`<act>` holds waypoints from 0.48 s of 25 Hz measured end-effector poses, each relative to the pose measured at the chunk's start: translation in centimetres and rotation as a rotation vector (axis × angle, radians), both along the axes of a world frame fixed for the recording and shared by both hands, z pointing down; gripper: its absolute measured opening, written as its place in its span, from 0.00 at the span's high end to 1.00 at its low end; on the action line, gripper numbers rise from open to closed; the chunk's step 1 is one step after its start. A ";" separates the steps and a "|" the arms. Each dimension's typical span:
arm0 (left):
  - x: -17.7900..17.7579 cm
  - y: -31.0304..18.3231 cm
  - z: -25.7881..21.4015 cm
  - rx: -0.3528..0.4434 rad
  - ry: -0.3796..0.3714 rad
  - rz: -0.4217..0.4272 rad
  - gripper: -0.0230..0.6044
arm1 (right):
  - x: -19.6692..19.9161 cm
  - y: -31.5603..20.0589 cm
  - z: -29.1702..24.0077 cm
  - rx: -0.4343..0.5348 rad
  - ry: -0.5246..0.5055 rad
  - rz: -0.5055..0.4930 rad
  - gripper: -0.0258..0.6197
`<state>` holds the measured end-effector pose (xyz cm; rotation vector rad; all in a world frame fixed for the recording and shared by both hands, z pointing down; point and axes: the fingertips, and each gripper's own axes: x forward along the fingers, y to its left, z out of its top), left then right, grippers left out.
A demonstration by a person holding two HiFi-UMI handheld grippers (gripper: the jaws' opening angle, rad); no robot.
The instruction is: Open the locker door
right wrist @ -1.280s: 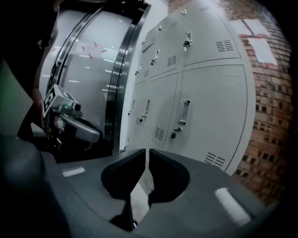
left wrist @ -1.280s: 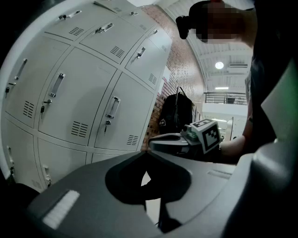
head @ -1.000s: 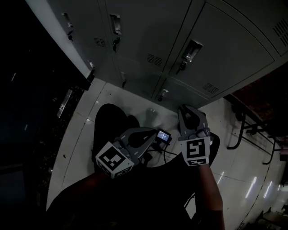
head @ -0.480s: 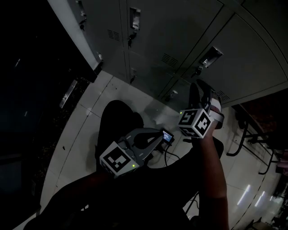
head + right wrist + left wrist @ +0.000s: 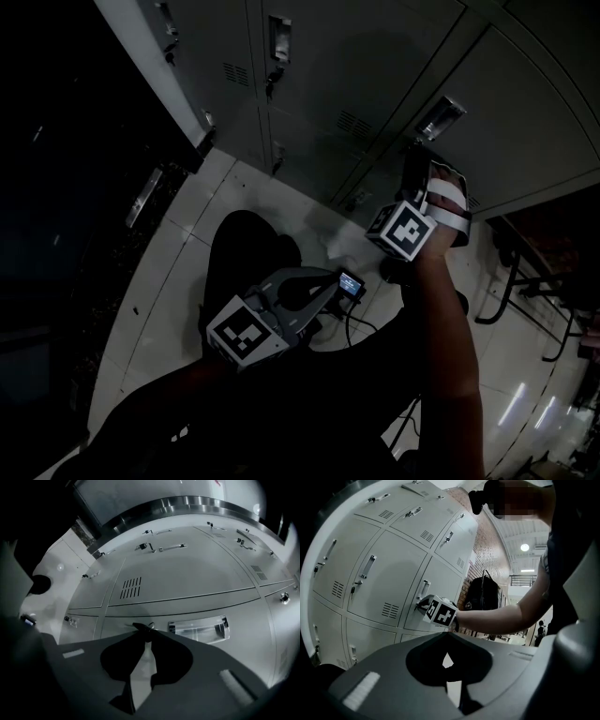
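Right tool (image 5: pixel 146 635): locker door (image 5: pixel 187 583) closes off everything ahead; key (image 5: pixel 139 626) at the tips, recessed handle (image 5: pixel 199 629) just right of them. Left tool (image 5: pixel 446 638): forearm (image 5: pixel 501 618) crosses ahead above; lockers (image 5: pixel 379 573) wall off ahead-left.

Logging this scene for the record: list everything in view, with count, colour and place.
Metal locker doors: several, grey, in a bank ahead.
Recessed door handle: one per door, silvery; one right of the right jaws.
Small key: one, dark, in the lock beside that handle.
Vent slots: one set per door, dark.
Tiled floor: one, white, below the lockers.
Bag: one, black, hanging beyond the lockers.
Lit-screen device: one, small, by the left gripper.
Left gripper: one, grey, held low, jaws together, empty.
Right gripper: one, grey, jaws closed on the key.
Bare forearm: one, behind the right gripper.
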<state>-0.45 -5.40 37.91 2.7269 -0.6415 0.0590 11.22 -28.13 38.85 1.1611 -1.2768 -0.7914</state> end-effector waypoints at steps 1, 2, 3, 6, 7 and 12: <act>0.0 0.0 0.0 0.000 0.000 -0.001 0.94 | -0.1 0.3 0.1 -0.003 -0.003 -0.003 0.89; 0.0 0.1 0.0 0.000 -0.001 0.000 0.94 | -0.3 0.8 0.1 -0.005 -0.009 -0.007 0.89; 0.1 0.2 -0.1 0.002 -0.001 0.001 0.94 | -0.4 1.4 0.2 -0.005 -0.013 -0.013 0.89; 0.3 0.6 -0.2 0.011 0.000 0.009 0.94 | -0.9 3.5 0.2 -0.008 -0.006 -0.037 0.89; 0.3 0.7 -0.2 0.013 -0.001 0.012 0.94 | -1.1 4.3 0.2 -0.011 -0.002 -0.047 0.89; 0.7 1.4 -0.4 0.020 -0.006 0.028 0.94 | -1.5 9.0 0.0 -0.030 0.002 -0.095 0.89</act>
